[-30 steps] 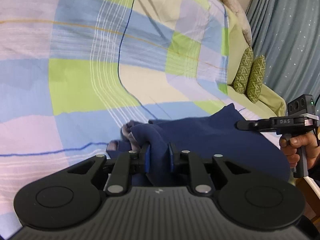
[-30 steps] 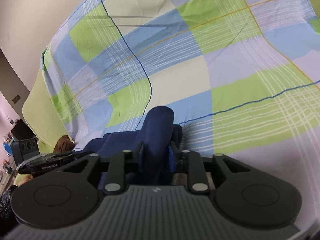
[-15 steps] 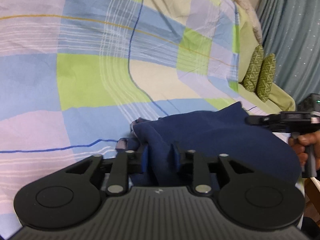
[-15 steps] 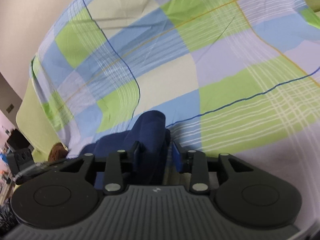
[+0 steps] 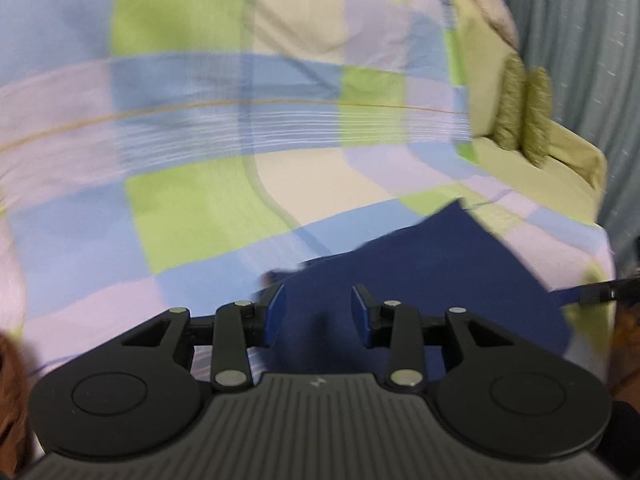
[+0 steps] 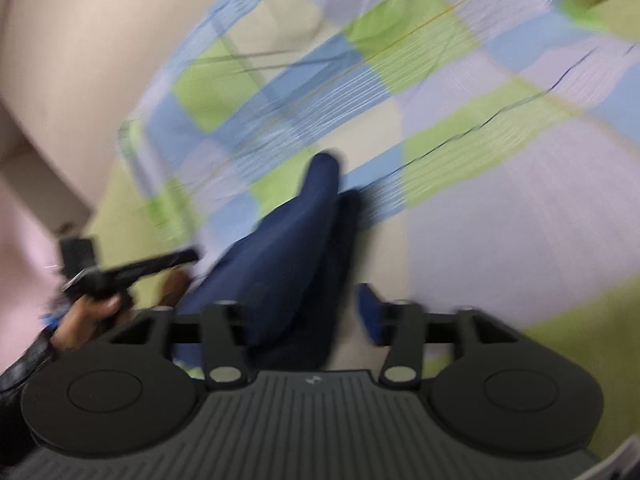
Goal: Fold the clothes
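A dark blue garment (image 5: 432, 272) lies folded on the checked bedsheet (image 5: 240, 160). My left gripper (image 5: 318, 312) is open just above its near edge, holding nothing. In the right wrist view the garment (image 6: 288, 240) runs forward from between the fingers of my right gripper (image 6: 312, 312), which is open; its left finger is hidden by the cloth. Both views are blurred. The left gripper also shows in the right wrist view (image 6: 136, 268), held in a hand.
Two green patterned cushions (image 5: 524, 120) stand by a pale green pillow at the bed's far right. A grey-blue curtain (image 5: 592, 60) hangs behind them. A beige wall (image 6: 80, 40) borders the bed in the right wrist view.
Both grippers have opened and let go of the dark blue garment. The garment now lies flatter on the sheet. Both cameras have moved quickly.
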{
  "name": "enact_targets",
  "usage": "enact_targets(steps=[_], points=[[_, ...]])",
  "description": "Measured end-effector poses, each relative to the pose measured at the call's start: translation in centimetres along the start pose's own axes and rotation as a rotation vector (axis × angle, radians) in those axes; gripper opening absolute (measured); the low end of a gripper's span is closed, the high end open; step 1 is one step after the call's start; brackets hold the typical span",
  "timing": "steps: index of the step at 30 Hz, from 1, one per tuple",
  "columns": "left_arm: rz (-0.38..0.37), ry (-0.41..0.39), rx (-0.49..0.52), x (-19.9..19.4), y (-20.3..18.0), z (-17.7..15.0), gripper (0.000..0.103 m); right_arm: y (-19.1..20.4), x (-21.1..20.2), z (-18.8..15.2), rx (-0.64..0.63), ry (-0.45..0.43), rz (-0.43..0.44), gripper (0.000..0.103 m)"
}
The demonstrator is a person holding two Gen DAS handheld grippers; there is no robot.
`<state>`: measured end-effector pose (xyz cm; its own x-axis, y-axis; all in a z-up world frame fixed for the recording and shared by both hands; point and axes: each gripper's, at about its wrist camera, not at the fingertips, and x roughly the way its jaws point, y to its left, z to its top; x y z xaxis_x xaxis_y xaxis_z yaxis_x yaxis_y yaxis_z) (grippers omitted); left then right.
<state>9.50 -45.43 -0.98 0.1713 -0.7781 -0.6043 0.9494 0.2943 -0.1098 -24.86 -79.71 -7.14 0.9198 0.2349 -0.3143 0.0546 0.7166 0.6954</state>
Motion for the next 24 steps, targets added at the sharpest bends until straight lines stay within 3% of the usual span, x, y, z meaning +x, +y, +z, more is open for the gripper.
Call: enact_targets(steps=[4,7,10,15,20,21,23,24], points=[[-0.109,0.025,0.108,2.8,-4.1,1.9,0.043,0.2,1.3,-0.9,-0.053,0.064,0.099,0.069],[-0.195,0.039,0.175,5.4,-7.0,3.2,0.043,-0.1,2.1,-0.9,-0.064,0.07,0.142,0.069],[-0.234,0.061,0.247,8.0,-9.5,4.0,0.044,-0.4,3.0,-0.7,-0.055,0.063,0.175,0.07],[-0.192,0.094,0.314,10.3,-11.1,4.4,0.046,-0.6,4.5,-0.5,-0.033,0.062,0.209,0.07],[-0.123,0.074,0.273,9.7,-9.9,4.0,0.046,-1.4,5.7,0.4,0.074,0.061,0.232,0.07],[-0.113,0.066,0.261,9.4,-9.6,4.0,0.046,-1.5,5.7,0.5,0.085,0.062,0.23,0.068],[-0.096,0.047,0.241,8.9,-9.0,4.2,0.046,-1.6,6.4,1.0,0.107,0.068,0.214,0.053],[-0.087,0.038,0.231,8.6,-8.8,4.4,0.046,-1.5,6.8,1.2,0.105,0.072,0.203,0.033]])
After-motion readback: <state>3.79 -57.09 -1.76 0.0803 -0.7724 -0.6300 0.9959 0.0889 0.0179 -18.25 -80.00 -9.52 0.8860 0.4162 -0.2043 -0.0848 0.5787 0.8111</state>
